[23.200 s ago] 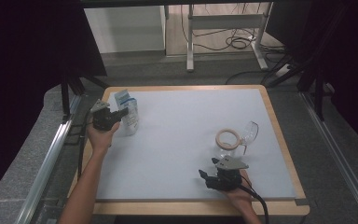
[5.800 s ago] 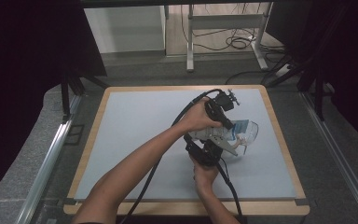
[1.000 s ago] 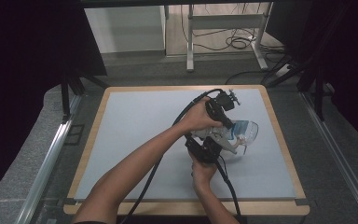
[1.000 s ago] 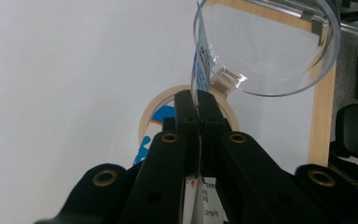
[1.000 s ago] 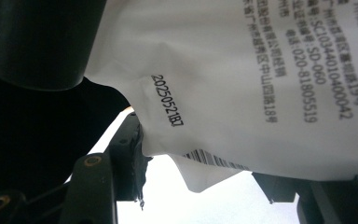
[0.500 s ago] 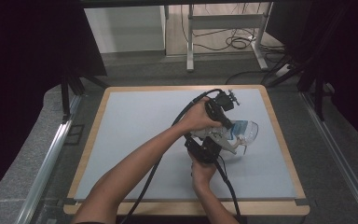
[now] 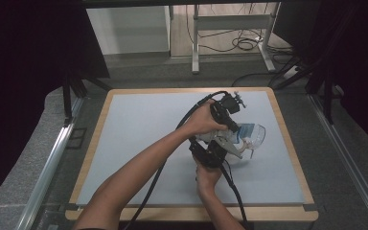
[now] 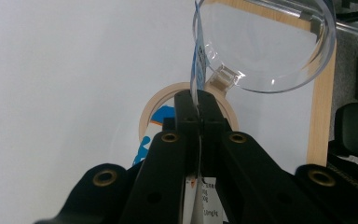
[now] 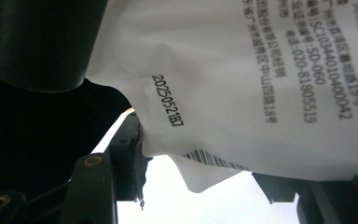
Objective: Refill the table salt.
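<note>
Packet pinched over the glass beaker, ready to tip

Left gripper [image 8: 198, 109] has its jaws pressed tight on the packet [image 8: 196, 70] edge, steadying it at the beaker [image 8: 265, 46] mouth; right gripper [image 9: 200, 186] clamps the packet's white back [image 9: 261, 70] for support. A tape ring [image 8: 147, 116] lies underneath, crowding the spot

White printed packet [image 9: 242, 84], upright, over clear cup [image 8: 265, 46]

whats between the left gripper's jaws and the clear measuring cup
In the left gripper view, the thin edge of the bag runs from the shut left gripper up to the clear cup; a tape ring lies beneath.
</note>
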`<state>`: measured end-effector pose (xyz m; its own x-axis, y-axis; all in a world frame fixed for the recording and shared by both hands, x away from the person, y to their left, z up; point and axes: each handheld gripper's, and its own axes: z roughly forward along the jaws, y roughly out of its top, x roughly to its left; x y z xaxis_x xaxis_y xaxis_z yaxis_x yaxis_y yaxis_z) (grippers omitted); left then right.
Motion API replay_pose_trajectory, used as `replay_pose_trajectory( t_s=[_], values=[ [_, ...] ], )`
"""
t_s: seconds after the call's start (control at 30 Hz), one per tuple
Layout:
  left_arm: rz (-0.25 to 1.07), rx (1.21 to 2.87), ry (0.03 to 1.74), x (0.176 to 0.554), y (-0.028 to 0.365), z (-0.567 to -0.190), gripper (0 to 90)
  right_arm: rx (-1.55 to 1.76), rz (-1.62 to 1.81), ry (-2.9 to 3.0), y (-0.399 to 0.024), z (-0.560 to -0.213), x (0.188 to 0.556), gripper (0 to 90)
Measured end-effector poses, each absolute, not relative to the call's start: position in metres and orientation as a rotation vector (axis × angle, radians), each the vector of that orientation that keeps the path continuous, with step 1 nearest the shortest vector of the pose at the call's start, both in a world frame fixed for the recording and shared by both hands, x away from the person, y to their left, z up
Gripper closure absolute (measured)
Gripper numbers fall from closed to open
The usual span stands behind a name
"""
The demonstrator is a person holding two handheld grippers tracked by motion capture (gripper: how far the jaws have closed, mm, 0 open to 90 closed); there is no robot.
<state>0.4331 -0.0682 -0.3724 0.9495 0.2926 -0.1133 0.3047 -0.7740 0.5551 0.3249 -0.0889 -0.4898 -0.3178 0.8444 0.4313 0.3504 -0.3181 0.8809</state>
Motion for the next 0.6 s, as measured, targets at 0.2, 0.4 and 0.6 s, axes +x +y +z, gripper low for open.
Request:
replay_pose_trajectory(
  t_s=[0.2, 0.4, 0.6],
  values=[
    [-0.025, 2.504, 0.418, 0.4327, -0.0684, -0.372, 90.0, 1.538, 1.686, 1.512, -0.0889, -0.4891, 0.3248, 43.6],
    [-0.026, 2.505, 0.416, 0.4325, -0.0683, -0.3717, 90.0, 1.544, 1.689, 1.51, -0.0886, -0.4889, 0.3243, 43.7],
    [-0.028, 2.5, 0.419, 0.432, -0.0681, -0.371, 90.0, 1.536, 1.688, 1.508, -0.0886, -0.4888, 0.3243, 43.8]
  ],
)
